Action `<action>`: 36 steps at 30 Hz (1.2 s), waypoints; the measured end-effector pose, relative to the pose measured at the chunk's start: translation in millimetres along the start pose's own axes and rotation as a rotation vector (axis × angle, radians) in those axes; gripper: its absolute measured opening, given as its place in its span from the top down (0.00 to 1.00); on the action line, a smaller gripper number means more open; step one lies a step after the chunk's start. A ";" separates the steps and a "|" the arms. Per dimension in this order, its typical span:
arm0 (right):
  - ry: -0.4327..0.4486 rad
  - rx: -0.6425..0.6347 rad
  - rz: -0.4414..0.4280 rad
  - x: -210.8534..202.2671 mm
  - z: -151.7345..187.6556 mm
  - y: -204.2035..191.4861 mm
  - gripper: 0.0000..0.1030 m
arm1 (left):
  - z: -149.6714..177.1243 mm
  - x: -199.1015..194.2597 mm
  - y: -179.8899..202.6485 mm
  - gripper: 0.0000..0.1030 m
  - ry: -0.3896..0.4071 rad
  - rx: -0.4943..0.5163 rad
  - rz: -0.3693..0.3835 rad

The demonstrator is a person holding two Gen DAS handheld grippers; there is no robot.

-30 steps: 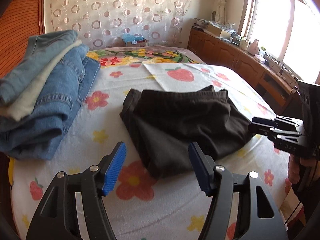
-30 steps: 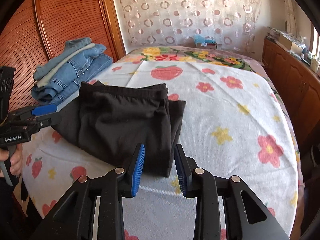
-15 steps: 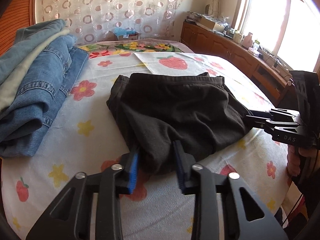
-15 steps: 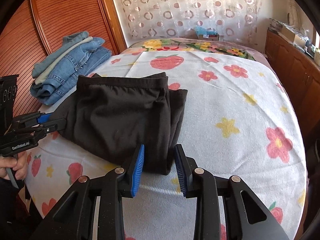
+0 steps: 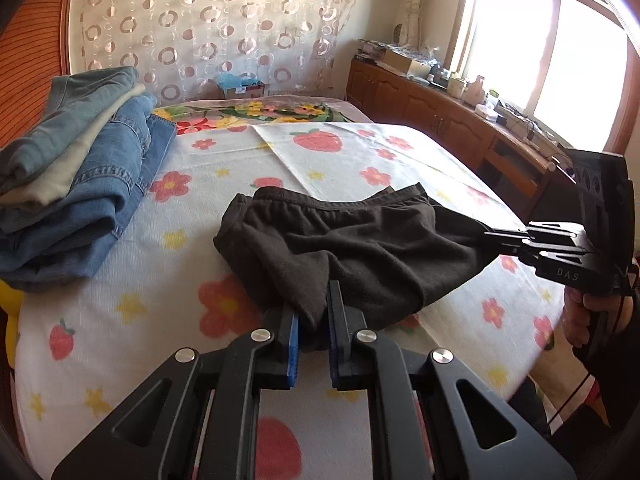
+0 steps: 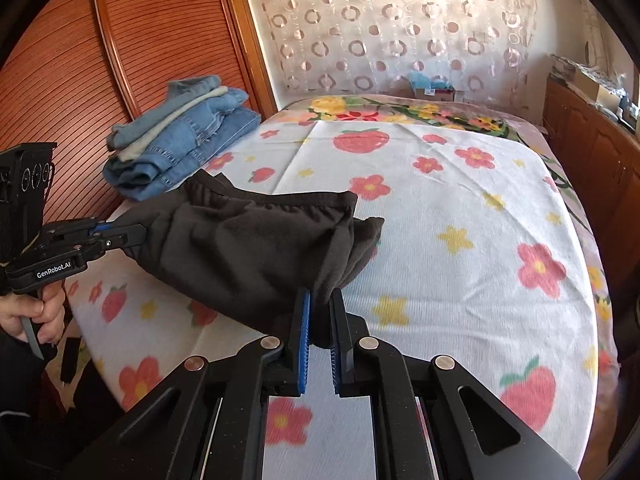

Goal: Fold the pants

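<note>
Both the left tongs (image 5: 313, 322) and right tongs (image 6: 320, 320) have just closed on near corners of the folded black fabric pants (image 5: 360, 248), lifting that edge off the flower-printed bed (image 5: 360, 160).

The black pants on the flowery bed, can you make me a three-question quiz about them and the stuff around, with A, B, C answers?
1. Where is the pile of folded jeans?
A. Beside the wooden wall
B. On the floor
C. On the window shelf

2. What colour are the gripper pads?
A. Red
B. Blue
C. Green

3. What are the two grippers doing to the black pants?
A. Hovering above them
B. Resting beside them
C. Pinching a corner each

Answers: 1 A, the pile sits at the bed's edge against the wall. 2 B, blue strips line the fingers. 3 C, the left gripper and the right gripper are both shut on cloth, which is pulled up between them.
</note>
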State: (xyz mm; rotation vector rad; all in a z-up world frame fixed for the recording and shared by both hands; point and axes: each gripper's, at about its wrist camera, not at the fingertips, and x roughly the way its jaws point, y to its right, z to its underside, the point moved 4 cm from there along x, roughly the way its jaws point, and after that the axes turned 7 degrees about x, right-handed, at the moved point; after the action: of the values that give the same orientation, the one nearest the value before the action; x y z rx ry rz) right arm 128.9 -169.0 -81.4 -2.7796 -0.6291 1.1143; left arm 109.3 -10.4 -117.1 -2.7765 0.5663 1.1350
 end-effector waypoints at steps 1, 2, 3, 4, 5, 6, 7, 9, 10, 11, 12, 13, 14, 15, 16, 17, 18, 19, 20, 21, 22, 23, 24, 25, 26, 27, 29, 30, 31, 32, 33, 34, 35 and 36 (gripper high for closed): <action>-0.004 0.000 -0.001 -4.1 3.9 -1.5 0.92 | 4.5 -2.4 3.2 0.88 -0.003 0.003 0.001; -0.006 0.002 -0.003 -8.1 7.9 -1.8 0.92 | 8.3 -4.3 6.2 0.88 -0.007 0.005 0.004; -0.007 0.005 -0.005 -11.8 11.6 -1.9 0.92 | 13.1 -5.9 8.6 0.88 -0.013 0.006 0.008; -0.009 0.011 -0.008 -15.0 15.3 -1.8 0.92 | 16.4 -6.8 9.9 0.88 -0.017 0.005 0.011; -0.012 0.017 -0.010 -16.8 18.6 -1.4 0.92 | 20.3 -6.1 11.0 0.88 -0.026 0.005 0.014; -0.018 0.022 -0.010 -17.6 22.1 -0.4 0.92 | 22.3 -5.2 12.0 0.88 -0.032 0.005 0.013; -0.024 0.022 -0.008 -17.6 24.5 0.1 0.92 | 23.4 -4.4 12.3 0.88 -0.035 0.003 0.012; -0.029 0.021 -0.004 -16.9 26.7 0.6 0.92 | 24.1 -4.2 13.2 0.88 -0.034 -0.002 0.017; -0.031 0.023 -0.002 -16.7 23.9 -0.6 0.92 | 24.7 -5.0 13.5 0.88 -0.032 -0.004 0.020; -0.031 0.023 0.002 -17.1 24.2 -0.9 0.92 | 24.4 -5.4 13.2 0.88 -0.031 -0.005 0.021; -0.029 0.023 0.005 -18.2 23.7 -1.2 0.92 | 24.6 -5.4 13.0 0.88 -0.033 -0.005 0.020; -0.027 0.027 0.005 -18.9 24.0 -2.4 0.92 | 24.4 -5.8 12.6 0.88 -0.035 -0.007 0.019; -0.028 0.032 0.003 -20.5 23.5 -1.9 0.92 | 25.0 -5.9 12.7 0.87 -0.037 -0.006 0.017; -0.025 0.033 0.002 -22.5 23.6 -2.8 0.92 | 24.8 -7.0 12.8 0.86 -0.038 -0.005 0.010; -0.020 0.034 0.002 -24.5 22.6 -2.6 0.92 | 24.0 -6.8 12.4 0.86 -0.037 -0.004 0.007; -0.015 0.032 0.007 -26.6 21.6 -2.8 0.91 | 23.3 -6.9 12.0 0.85 -0.037 -0.004 0.006; -0.011 0.030 0.014 -28.7 21.1 -1.9 0.89 | 22.8 -7.0 11.0 0.84 -0.038 -0.006 0.005; -0.005 0.028 0.022 -31.1 20.3 -0.9 0.89 | 22.4 -7.2 10.4 0.82 -0.039 -0.006 -0.001; 0.001 0.027 0.027 -33.0 19.3 0.2 0.89 | 21.7 -7.3 9.7 0.81 -0.039 -0.004 -0.010; 0.006 0.027 0.029 -34.4 18.3 1.0 0.89 | 20.9 -8.1 8.7 0.78 -0.036 -0.003 -0.018; 0.011 0.026 0.029 -35.9 16.8 1.4 0.89 | 20.1 -8.7 7.7 0.72 -0.034 -0.002 -0.024; 0.014 0.024 0.029 -36.5 15.6 1.4 0.89 | 19.3 -9.4 6.6 0.67 -0.031 -0.002 -0.031; 0.017 0.021 0.032 -36.7 14.4 0.9 0.89 | 18.1 -10.8 4.5 0.56 -0.022 0.000 -0.042; 0.020 0.016 0.035 -36.6 13.1 0.5 0.89 | 17.0 -11.7 2.6 0.50 -0.015 -0.002 -0.050; 0.023 0.013 0.037 -36.5 12.1 0.0 0.89 | 15.1 -12.3 0.1 0.49 -0.008 -0.006 -0.055; 0.026 0.013 0.036 -36.6 11.6 0.2 0.89 | 13.4 -11.8 -2.2 0.43 -0.007 -0.010 -0.058; 0.025 0.016 0.031 -33.4 9.5 0.9 0.87 | 10.5 -11.2 -8.3 0.26 0.000 -0.024 -0.072; 0.026 0.016 0.029 -30.9 7.9 0.9 0.84 | 8.5 -10.3 -11.6 0.24 0.006 -0.032 -0.074; 0.027 0.015 0.027 -28.6 6.5 0.8 0.83 | 6.7 -8.4 -14.1 0.24 0.005 -0.037 -0.072; 0.029 0.013 0.025 -26.4 4.9 0.5 0.80 | 4.9 -5.7 -16.2 0.24 -0.001 -0.041 -0.073; 0.030 0.012 0.023 -24.0 2.9 0.9 0.78 | 2.5 -3.1 -18.5 0.24 -0.002 -0.041 -0.083; 0.029 0.012 0.022 -20.6 0.5 1.3 0.76 | 0.0 -1.3 -19.6 0.24 0.001 -0.039 -0.092; 0.029 0.012 0.022 -17.4 -2.0 1.8 0.75 | -2.5 0.7 -20.2 0.24 0.003 -0.034 -0.100; 0.029 0.011 0.020 -14.0 -4.5 1.7 0.75 | -5.5 4.5 -21.1 0.24 0.000 -0.029 -0.103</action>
State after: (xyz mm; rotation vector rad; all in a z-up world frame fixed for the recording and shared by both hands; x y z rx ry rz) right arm 123.4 -175.9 -69.4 -2.7931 -0.5912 1.0763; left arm 123.7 6.6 -117.4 -2.7941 0.4052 1.1304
